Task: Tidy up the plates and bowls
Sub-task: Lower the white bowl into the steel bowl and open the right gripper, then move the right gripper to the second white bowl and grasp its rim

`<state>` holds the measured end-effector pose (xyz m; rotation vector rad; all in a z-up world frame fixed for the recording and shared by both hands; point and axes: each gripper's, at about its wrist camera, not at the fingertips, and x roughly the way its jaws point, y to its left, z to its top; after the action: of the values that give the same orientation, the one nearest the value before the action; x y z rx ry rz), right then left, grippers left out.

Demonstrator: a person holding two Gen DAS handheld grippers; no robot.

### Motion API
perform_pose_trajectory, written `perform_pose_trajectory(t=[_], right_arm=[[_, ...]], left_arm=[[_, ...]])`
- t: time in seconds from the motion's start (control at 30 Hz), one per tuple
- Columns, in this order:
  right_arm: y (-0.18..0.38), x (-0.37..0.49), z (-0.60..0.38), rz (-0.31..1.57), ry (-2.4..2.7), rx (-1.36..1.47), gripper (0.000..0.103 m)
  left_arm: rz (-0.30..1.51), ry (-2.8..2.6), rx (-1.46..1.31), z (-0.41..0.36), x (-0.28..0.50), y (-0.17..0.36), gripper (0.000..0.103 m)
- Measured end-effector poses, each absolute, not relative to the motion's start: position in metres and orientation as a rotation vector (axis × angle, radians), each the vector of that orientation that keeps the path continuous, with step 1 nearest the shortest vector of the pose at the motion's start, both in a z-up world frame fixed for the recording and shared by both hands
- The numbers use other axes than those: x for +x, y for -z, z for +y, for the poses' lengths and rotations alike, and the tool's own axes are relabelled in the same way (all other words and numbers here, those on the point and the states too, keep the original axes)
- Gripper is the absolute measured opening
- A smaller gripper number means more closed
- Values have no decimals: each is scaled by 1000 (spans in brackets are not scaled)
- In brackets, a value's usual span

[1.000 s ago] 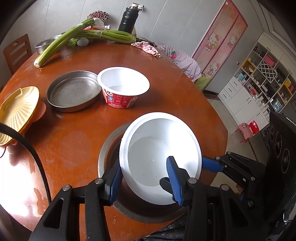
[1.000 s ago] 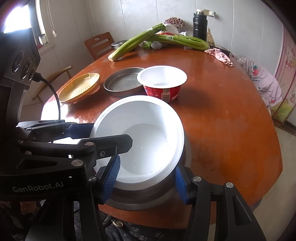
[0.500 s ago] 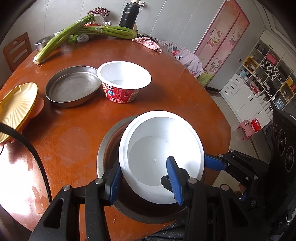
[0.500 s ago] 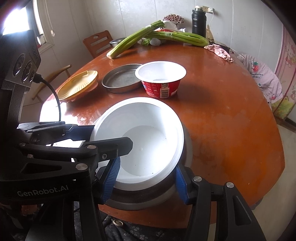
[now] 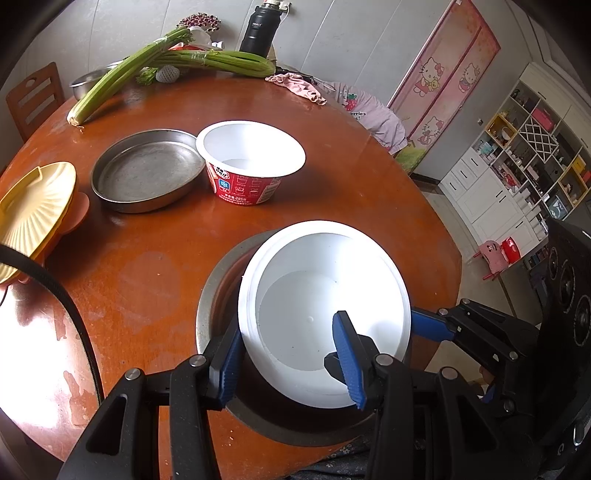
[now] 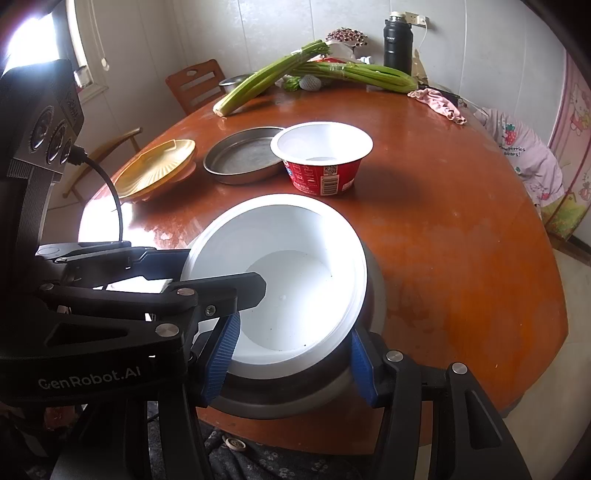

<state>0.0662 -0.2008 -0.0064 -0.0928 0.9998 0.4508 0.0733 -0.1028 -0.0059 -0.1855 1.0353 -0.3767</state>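
- The left claw [image 5: 291,363] pinches the white bowl's [image 5: 325,314] wall; the right claw [image 6: 291,360] grips the steel plate [image 6: 295,398] beneath, at the counter's [image 5: 166,258] near edge.
- Left to stack: red cup [image 5: 251,162], steel pan [image 5: 147,170], yellow plates [image 5: 33,206].

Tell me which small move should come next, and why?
Probably open the left gripper and release the white bowl. Its fingers pinch the bowl's wall, while the right gripper grips the metal plate beneath; the bowl already sits inside it, though tilted.

Celery [image 5: 173,68], black flask [image 5: 258,27], pink cloth [image 5: 299,85]
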Motion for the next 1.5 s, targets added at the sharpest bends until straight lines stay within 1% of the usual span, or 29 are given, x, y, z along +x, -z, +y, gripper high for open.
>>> perform_pose_trajectory(t=[0.37,0.87,1.2,1.5], right_arm=[[2,65,-199,980,-442,-112,58],[-11,67,-207,936,-404,-127,58],[-23,80,-212,917,-385,-119,58],[-41,113,-225,883,-373,-79,58]], left_arm=[[1021,375,-209,-94,72,3,46],[962,350,-250,-75,71,-13,47],[958,320,-259,-68,88,-21,47],[963,280,-256,-63,116,-31,47]])
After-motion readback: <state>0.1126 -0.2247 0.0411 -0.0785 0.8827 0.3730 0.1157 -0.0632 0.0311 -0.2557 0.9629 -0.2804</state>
